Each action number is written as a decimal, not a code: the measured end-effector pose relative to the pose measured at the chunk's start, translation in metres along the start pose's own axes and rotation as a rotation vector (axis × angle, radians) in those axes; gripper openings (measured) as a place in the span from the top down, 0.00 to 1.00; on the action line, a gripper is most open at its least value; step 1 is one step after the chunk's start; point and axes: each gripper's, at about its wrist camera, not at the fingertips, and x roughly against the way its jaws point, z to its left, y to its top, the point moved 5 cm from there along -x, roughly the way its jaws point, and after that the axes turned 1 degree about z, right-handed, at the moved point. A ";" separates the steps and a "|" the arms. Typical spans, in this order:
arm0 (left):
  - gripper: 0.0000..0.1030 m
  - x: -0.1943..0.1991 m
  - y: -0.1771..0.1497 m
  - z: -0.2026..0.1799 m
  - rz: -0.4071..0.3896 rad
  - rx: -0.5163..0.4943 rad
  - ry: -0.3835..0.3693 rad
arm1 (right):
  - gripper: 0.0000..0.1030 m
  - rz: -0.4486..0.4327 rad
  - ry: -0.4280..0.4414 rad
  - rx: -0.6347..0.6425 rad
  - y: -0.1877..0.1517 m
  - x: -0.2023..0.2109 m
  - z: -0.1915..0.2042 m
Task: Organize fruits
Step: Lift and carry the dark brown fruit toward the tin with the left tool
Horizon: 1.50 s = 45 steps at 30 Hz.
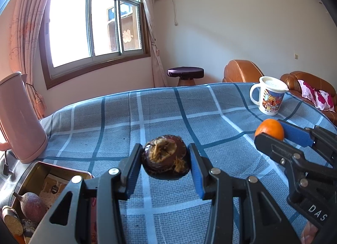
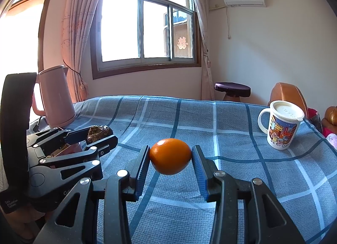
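Brown fruit (image 1: 165, 157) pinched in left claw (image 1: 165, 160), orange (image 2: 170, 156) in right claw (image 2: 171, 159)

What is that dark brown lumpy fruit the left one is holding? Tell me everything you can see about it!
The round dark brown fruit has a glossy, almost purple-brown skin and a rough, tan, dried-looking patch on top with flaky bits sticking out. It looks hard-shelled, perhaps a mangosteen, though that is a guess. The left hand-held gripper squeezes it from both sides between its blue-padded fingers, lifted above the blue checked cloth. Nothing else touches it. In the right wrist view it shows as a small dark lump near the pink kettle.
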 end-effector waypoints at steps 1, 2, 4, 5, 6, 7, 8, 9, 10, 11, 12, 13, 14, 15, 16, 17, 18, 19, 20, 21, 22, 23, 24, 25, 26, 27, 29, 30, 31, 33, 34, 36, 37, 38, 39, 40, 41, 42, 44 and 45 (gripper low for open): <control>0.56 0.001 0.000 0.000 -0.005 -0.001 0.000 | 0.58 -0.003 0.000 0.001 0.000 0.000 0.000; 0.56 0.002 0.000 0.000 -0.009 -0.002 0.002 | 0.58 -0.005 0.000 0.003 0.000 0.001 0.000; 0.56 0.003 0.001 0.000 -0.017 -0.003 0.003 | 0.58 -0.011 -0.001 0.004 0.000 0.002 0.001; 0.56 0.004 0.000 0.000 -0.018 -0.003 0.003 | 0.58 -0.014 -0.001 0.005 0.000 0.003 0.001; 0.56 0.004 0.001 0.000 -0.020 -0.003 0.004 | 0.58 -0.019 -0.001 0.005 0.000 0.004 0.001; 0.56 0.005 0.001 0.001 -0.024 -0.002 0.004 | 0.58 -0.024 -0.002 0.006 0.001 0.005 0.001; 0.56 0.006 0.001 0.000 -0.029 -0.001 0.004 | 0.58 -0.030 -0.002 0.007 0.001 0.006 0.001; 0.56 0.007 0.001 0.000 -0.034 -0.001 0.005 | 0.58 -0.035 -0.001 0.009 0.001 0.007 0.001; 0.56 0.008 0.001 0.000 -0.035 -0.002 0.004 | 0.58 -0.042 -0.001 0.010 0.001 0.008 0.001; 0.56 0.009 0.001 0.000 -0.039 -0.002 0.005 | 0.58 -0.048 -0.001 0.012 0.002 0.008 0.000; 0.56 0.010 0.001 0.000 -0.044 -0.002 0.005 | 0.58 -0.053 -0.001 0.014 0.002 0.009 0.001; 0.56 0.011 0.001 0.000 -0.048 -0.003 0.006 | 0.58 -0.059 -0.003 0.016 0.002 0.010 0.001; 0.56 0.012 0.001 0.000 -0.052 -0.003 0.009 | 0.58 -0.065 -0.004 0.018 0.002 0.012 0.002; 0.56 0.013 0.001 0.000 -0.057 -0.003 0.011 | 0.58 -0.070 -0.005 0.020 0.002 0.013 0.002; 0.56 0.014 0.001 0.000 -0.061 -0.003 0.012 | 0.58 -0.075 -0.006 0.022 0.003 0.014 0.002; 0.56 0.015 0.001 -0.001 -0.066 -0.003 0.014 | 0.58 -0.080 -0.007 0.024 0.003 0.015 0.003; 0.56 0.017 0.001 -0.001 -0.072 -0.003 0.016 | 0.58 -0.084 -0.008 0.026 0.003 0.015 0.003; 0.56 0.018 0.001 -0.001 -0.076 -0.003 0.017 | 0.58 -0.087 -0.009 0.027 0.003 0.016 0.003; 0.56 0.019 0.001 -0.001 -0.079 -0.004 0.018 | 0.58 -0.089 -0.008 0.026 0.003 0.017 0.003; 0.56 0.020 0.001 -0.001 -0.082 -0.006 0.019 | 0.58 -0.092 -0.008 0.026 0.003 0.017 0.004; 0.56 0.021 0.001 -0.001 -0.085 -0.006 0.020 | 0.58 -0.095 -0.007 0.027 0.003 0.018 0.004; 0.56 0.022 0.000 -0.001 -0.087 -0.006 0.020 | 0.58 -0.099 -0.007 0.028 0.004 0.019 0.004; 0.56 0.023 0.000 -0.001 -0.088 -0.005 0.021 | 0.58 -0.103 -0.006 0.030 0.004 0.020 0.004; 0.56 0.024 0.000 -0.001 -0.091 -0.004 0.022 | 0.58 -0.106 -0.005 0.031 0.004 0.020 0.005; 0.56 0.025 0.000 -0.001 -0.093 -0.004 0.024 | 0.58 -0.108 -0.004 0.033 0.003 0.021 0.006; 0.56 0.026 -0.001 -0.001 -0.095 -0.002 0.028 | 0.58 -0.110 -0.002 0.033 0.003 0.021 0.006; 0.56 0.029 -0.002 0.001 -0.097 0.007 0.026 | 0.58 -0.112 -0.003 0.034 0.003 0.022 0.007; 0.56 0.029 -0.002 0.002 -0.098 0.012 0.027 | 0.58 -0.112 -0.001 0.033 0.003 0.022 0.007; 0.56 0.030 -0.003 0.003 -0.098 0.015 0.032 | 0.58 -0.113 -0.001 0.032 0.003 0.023 0.007; 0.56 0.031 -0.004 0.005 -0.093 0.020 0.032 | 0.58 -0.111 0.004 0.032 0.002 0.023 0.007; 0.56 0.031 -0.005 0.005 -0.088 0.022 0.032 | 0.58 -0.107 0.005 0.032 0.002 0.023 0.008; 0.56 0.030 -0.006 0.007 -0.077 0.026 0.034 | 0.58 -0.102 0.006 0.034 0.001 0.024 0.009; 0.56 0.031 -0.007 0.008 -0.076 0.030 0.029 | 0.58 -0.100 0.008 0.036 0.000 0.025 0.010; 0.56 0.032 -0.007 0.008 -0.074 0.032 0.026 | 0.58 -0.097 0.007 0.039 0.000 0.025 0.012; 0.56 0.032 -0.008 0.009 -0.071 0.033 0.024 | 0.58 -0.096 0.007 0.042 -0.001 0.026 0.013; 0.56 0.033 -0.009 0.009 -0.070 0.034 0.022 | 0.58 -0.094 0.009 0.043 -0.001 0.026 0.014; 0.56 0.034 -0.009 0.009 -0.070 0.035 0.020 | 0.58 -0.093 0.009 0.044 -0.002 0.027 0.015; 0.56 0.035 -0.010 0.010 -0.068 0.035 0.019 | 0.58 -0.093 0.009 0.047 -0.002 0.027 0.016; 0.56 0.036 -0.011 0.011 -0.063 0.037 0.017 | 0.58 -0.090 0.011 0.049 -0.003 0.029 0.018; 0.56 0.037 -0.012 0.011 -0.064 0.040 0.016 | 0.58 -0.089 0.011 0.048 -0.004 0.030 0.019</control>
